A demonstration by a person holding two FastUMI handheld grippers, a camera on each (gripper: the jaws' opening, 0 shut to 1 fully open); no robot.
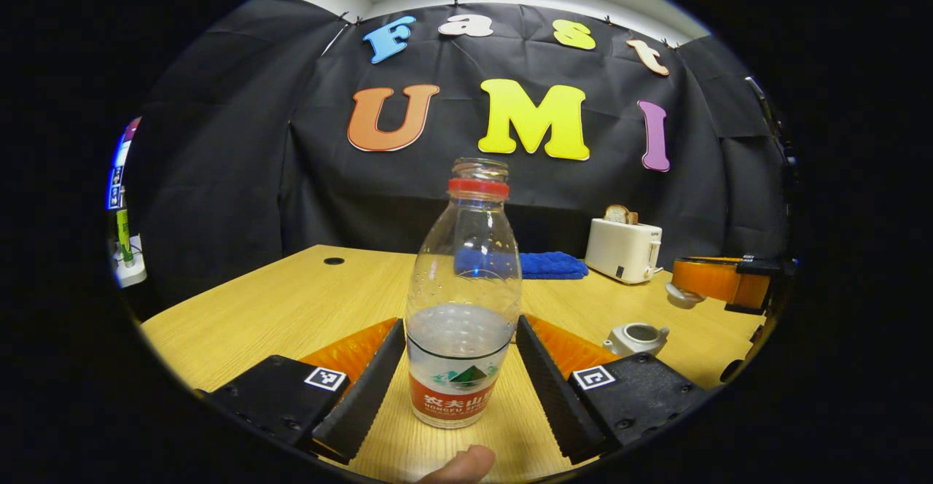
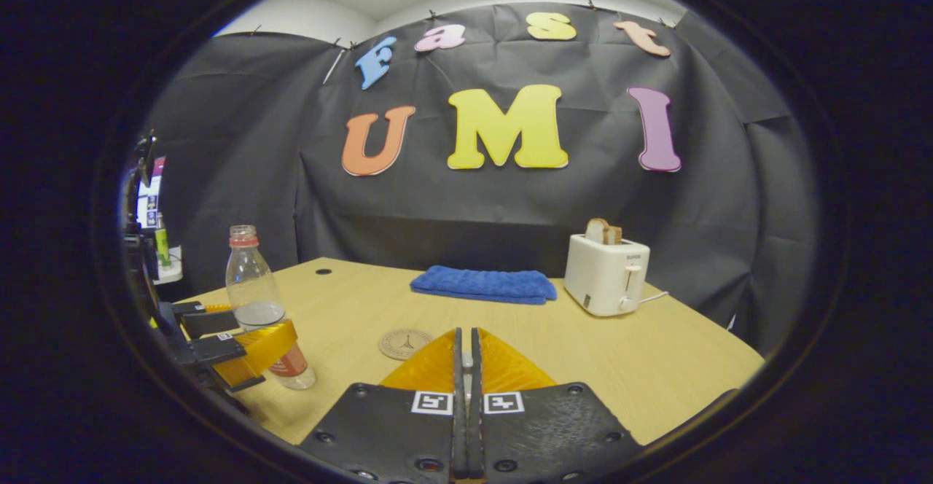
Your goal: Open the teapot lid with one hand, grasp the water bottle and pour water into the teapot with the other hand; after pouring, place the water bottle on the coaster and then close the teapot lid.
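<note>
Even overhead light is falling on the table (image 1: 291, 309); fisheye bending is curving its edges, and the rims are dimming.

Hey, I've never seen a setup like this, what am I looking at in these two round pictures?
A person holds a two-finger gripper in each hand, and each gripper carries a fisheye camera looking forward along its own fingers. In the left gripper view, the left gripper stands open with a finger on either side of an uncapped, partly filled water bottle standing on the wooden table. The small white teapot sits lidless to the right. In the right gripper view, the right gripper is shut; the left gripper view shows a small white piece at its tip, possibly the lid. Also on the table: a round coaster, a folded blue towel and a white toaster.
</note>
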